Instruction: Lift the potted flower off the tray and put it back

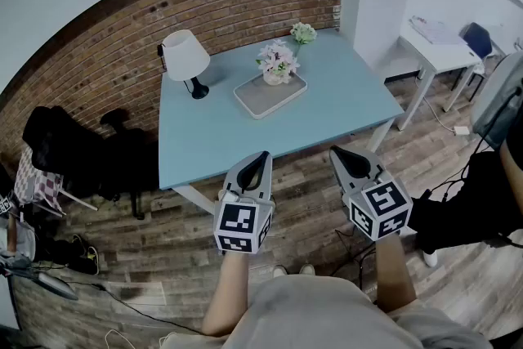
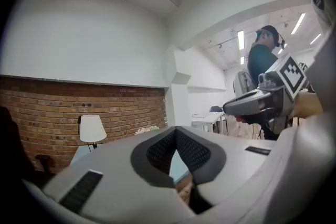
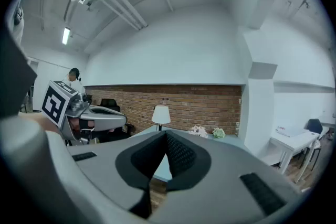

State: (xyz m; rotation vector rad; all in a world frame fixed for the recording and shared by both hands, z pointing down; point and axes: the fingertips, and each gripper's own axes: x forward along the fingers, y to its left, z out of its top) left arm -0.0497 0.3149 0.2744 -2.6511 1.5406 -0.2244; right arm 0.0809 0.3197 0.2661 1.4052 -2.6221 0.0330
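A potted flower with pale pink blooms stands on a light rectangular tray near the far side of a blue table. My left gripper and right gripper hover side by side in front of the table's near edge, well short of the tray. Both are shut with nothing between the jaws. In the right gripper view the flower shows small beyond the closed jaws, with the left gripper at the left. In the left gripper view the blooms peek over the jaw top.
A white table lamp stands at the table's back left. A second small green-white flower sits behind the tray. A brick wall runs behind. A dark chair is at left, a white desk at right.
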